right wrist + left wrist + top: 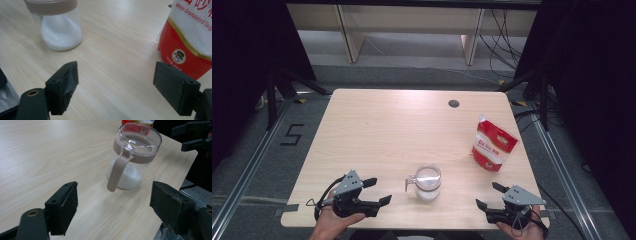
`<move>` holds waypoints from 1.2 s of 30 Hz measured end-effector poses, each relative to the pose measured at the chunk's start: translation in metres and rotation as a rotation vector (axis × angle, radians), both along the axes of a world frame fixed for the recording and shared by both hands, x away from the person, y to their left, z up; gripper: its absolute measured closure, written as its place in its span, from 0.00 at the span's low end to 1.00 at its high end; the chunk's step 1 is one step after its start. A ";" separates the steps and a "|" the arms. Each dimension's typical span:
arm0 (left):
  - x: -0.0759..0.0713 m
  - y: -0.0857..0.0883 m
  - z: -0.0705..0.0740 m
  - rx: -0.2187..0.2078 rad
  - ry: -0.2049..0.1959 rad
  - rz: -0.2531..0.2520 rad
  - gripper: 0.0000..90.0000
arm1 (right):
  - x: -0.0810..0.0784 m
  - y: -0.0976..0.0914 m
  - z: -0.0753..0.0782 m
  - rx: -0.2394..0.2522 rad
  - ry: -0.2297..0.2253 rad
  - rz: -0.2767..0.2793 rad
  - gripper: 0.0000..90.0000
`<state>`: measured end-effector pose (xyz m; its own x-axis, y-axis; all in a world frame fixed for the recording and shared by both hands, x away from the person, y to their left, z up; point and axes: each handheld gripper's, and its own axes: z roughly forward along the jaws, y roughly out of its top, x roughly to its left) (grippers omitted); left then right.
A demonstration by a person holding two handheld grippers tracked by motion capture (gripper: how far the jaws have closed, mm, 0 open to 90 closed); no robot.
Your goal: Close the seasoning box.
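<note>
Standing agape, each hand-held gripper (378,190) (488,195); sugar bag (190,37) cut off above jar (427,182).

A: Pale wood-grain tabletop (377,130), matt, smooth laminate look.
B: Clear glossy plastic jar with taupe matt handle (130,157); white grainy powder (61,35) inside.
A: Red-and-white sugar pouch (493,145), shiny plastic film.
B: Left claw (377,191), right claw (489,196): black matt plastic. Right claw's pads (175,87) look rough, fabric-like, worn.
</note>
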<state>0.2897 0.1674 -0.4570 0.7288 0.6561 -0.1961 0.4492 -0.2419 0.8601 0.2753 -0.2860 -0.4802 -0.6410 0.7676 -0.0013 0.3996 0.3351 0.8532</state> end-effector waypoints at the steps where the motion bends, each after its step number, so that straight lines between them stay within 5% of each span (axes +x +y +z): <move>1: 0.000 0.001 -0.001 0.009 -0.011 -0.011 0.24 | 0.002 -0.001 0.000 -0.015 -0.035 0.017 0.20; 18: -0.016 0.002 -0.018 0.041 0.020 -0.012 0.21 | -0.012 -0.001 -0.006 -0.046 0.020 0.026 0.17; 24: -0.018 0.005 -0.021 0.083 0.021 -0.016 0.18 | -0.019 -0.001 -0.007 -0.063 0.036 0.010 0.18; 29: -0.022 0.003 -0.028 0.065 0.016 -0.027 0.17 | -0.020 -0.002 -0.011 -0.078 0.060 0.041 0.18; 30: -0.022 0.004 -0.029 0.098 0.018 -0.036 0.17 | -0.020 -0.003 -0.012 -0.097 0.045 0.041 0.18; 36: -0.027 -0.001 -0.036 0.126 0.020 -0.054 0.17 | -0.025 -0.001 -0.015 -0.135 0.072 0.046 0.18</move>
<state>0.2632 0.1661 -0.4929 0.7605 0.6363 -0.1294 0.4491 -0.3716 0.8125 0.2502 -0.2871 -0.4955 -0.6779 0.7331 -0.0550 0.4396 0.4642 0.7689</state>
